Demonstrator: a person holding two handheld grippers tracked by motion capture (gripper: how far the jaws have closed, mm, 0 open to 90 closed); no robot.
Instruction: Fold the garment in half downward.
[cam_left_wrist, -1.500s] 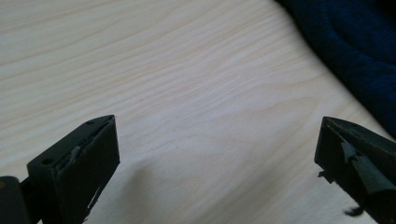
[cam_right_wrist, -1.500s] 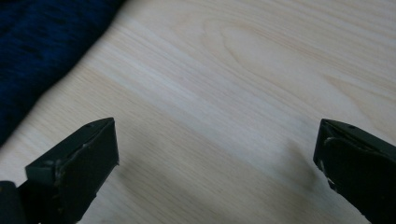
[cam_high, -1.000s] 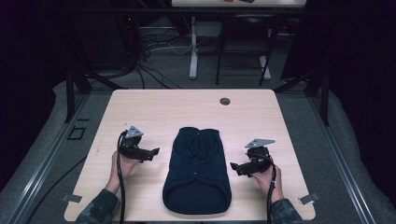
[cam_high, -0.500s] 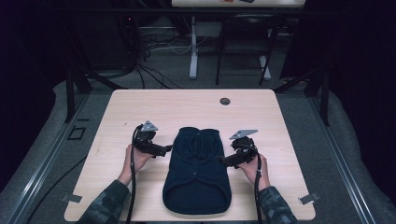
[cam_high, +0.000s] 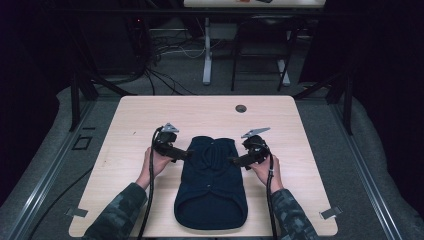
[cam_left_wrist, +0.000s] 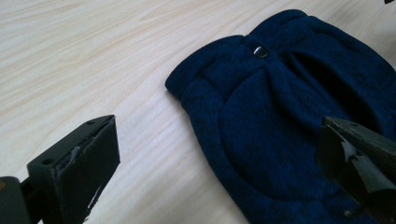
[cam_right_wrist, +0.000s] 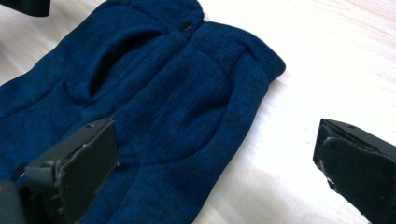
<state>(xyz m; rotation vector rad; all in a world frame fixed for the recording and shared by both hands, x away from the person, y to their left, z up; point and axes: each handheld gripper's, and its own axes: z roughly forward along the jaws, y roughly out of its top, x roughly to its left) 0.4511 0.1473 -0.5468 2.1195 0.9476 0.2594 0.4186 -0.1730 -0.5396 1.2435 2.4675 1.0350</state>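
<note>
A small navy knitted garment (cam_high: 212, 182) with snap buttons lies flat in the middle of the table (cam_high: 125, 125), its narrow end toward 12 o'clock; the left claw (cam_high: 186, 155) stands wide open at its 9 o'clock edge and the right claw (cam_high: 234, 161) wide open at its 3 o'clock edge, each with one jaw over cloth and one over bare wood. To grip well, I judge each claw should go low, so the outer jaw slides under the ribbed edge, then close on both layers. The table is free toward 12 o'clock except a small round hole (cam_high: 241, 108), while the 6 o'clock edge is near the hem.
</note>
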